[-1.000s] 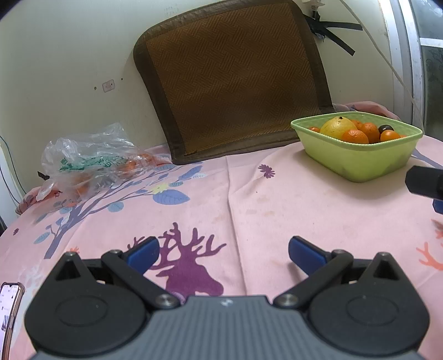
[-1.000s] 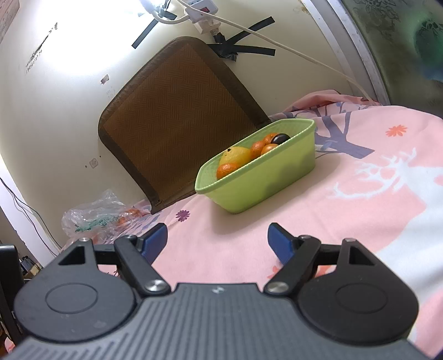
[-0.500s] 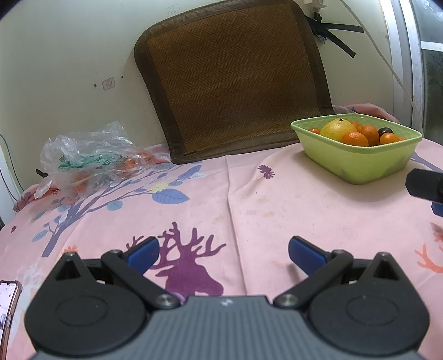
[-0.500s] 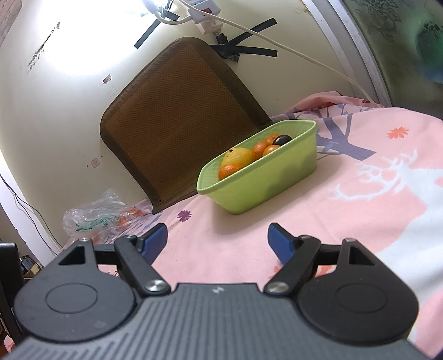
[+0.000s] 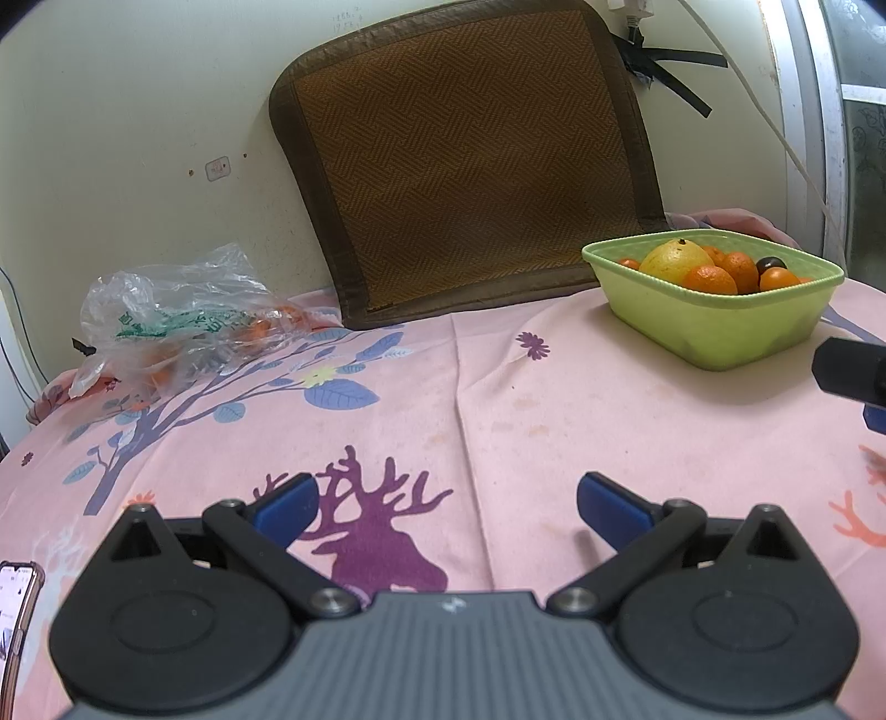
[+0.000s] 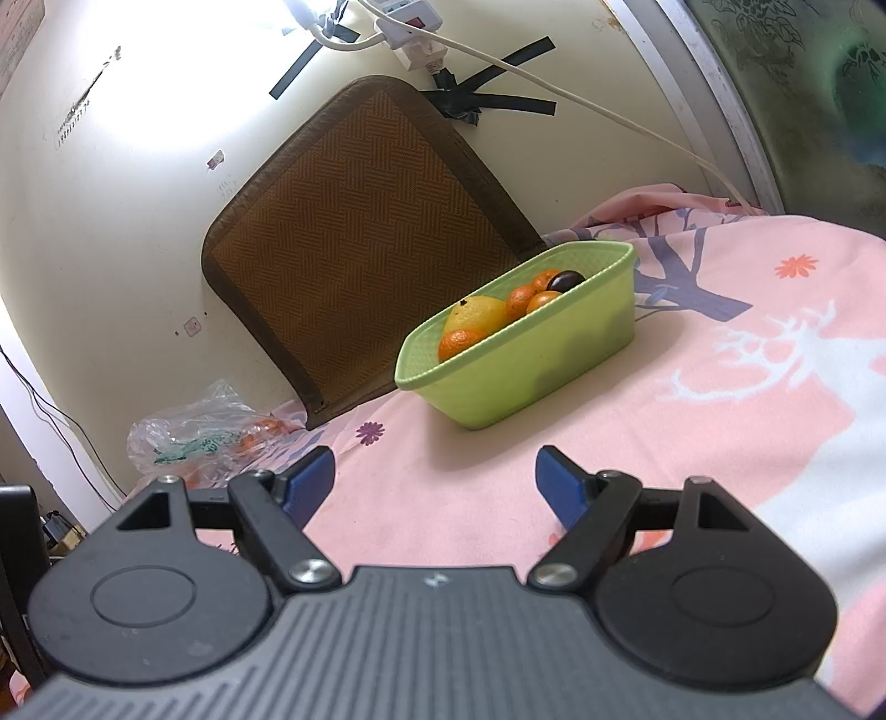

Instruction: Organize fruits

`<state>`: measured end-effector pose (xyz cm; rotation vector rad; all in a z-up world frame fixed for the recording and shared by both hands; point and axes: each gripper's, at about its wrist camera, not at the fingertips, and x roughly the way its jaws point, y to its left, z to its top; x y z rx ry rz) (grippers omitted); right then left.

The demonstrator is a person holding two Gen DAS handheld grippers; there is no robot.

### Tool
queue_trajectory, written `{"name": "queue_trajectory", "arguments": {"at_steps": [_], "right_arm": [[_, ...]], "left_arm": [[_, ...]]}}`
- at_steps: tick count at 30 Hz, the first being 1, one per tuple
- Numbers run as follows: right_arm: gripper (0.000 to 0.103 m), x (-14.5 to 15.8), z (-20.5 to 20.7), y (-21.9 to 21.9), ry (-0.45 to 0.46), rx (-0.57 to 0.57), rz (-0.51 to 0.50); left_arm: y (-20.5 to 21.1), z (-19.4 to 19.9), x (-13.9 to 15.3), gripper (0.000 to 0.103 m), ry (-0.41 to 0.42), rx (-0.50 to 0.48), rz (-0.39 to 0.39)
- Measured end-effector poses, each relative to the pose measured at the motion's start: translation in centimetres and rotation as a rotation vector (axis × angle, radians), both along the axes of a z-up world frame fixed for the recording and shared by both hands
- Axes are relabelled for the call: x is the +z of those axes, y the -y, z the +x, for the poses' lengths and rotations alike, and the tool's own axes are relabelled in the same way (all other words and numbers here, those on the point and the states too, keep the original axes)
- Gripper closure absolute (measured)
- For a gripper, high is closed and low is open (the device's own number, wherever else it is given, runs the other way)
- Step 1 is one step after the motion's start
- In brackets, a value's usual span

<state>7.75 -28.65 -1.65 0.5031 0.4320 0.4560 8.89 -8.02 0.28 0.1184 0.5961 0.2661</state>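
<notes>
A green plastic basket [image 5: 714,327] stands at the far right of the pink cloth and also shows in the right wrist view [image 6: 531,365]. It holds a yellow fruit [image 5: 674,261], several oranges [image 5: 710,279] and a dark plum [image 5: 771,263]. A clear plastic bag [image 5: 183,321] with oranges inside lies at the far left by the wall, and shows in the right wrist view [image 6: 194,432]. My left gripper [image 5: 447,507] is open and empty above the cloth. My right gripper [image 6: 436,479] is open and empty, short of the basket.
A brown woven mat [image 5: 470,160] leans against the wall behind the cloth. A phone [image 5: 16,609] lies at the near left edge. A power strip and cable [image 6: 410,27] hang on the wall. A window frame [image 5: 803,111] runs along the right.
Both grippers have shifted only slightly; the left view has dipped a little so the basket sits lower. Both stay open and empty.
</notes>
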Motion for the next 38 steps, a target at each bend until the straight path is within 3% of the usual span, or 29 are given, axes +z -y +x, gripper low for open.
{"name": "queue_trajectory", "arguments": {"at_steps": [38], "right_arm": [[0.022, -0.01, 0.01, 0.07, 0.001, 0.002, 0.001]], "left_arm": [[0.10, -0.31, 0.41, 0.000, 0.037, -0.023, -0.001]]}}
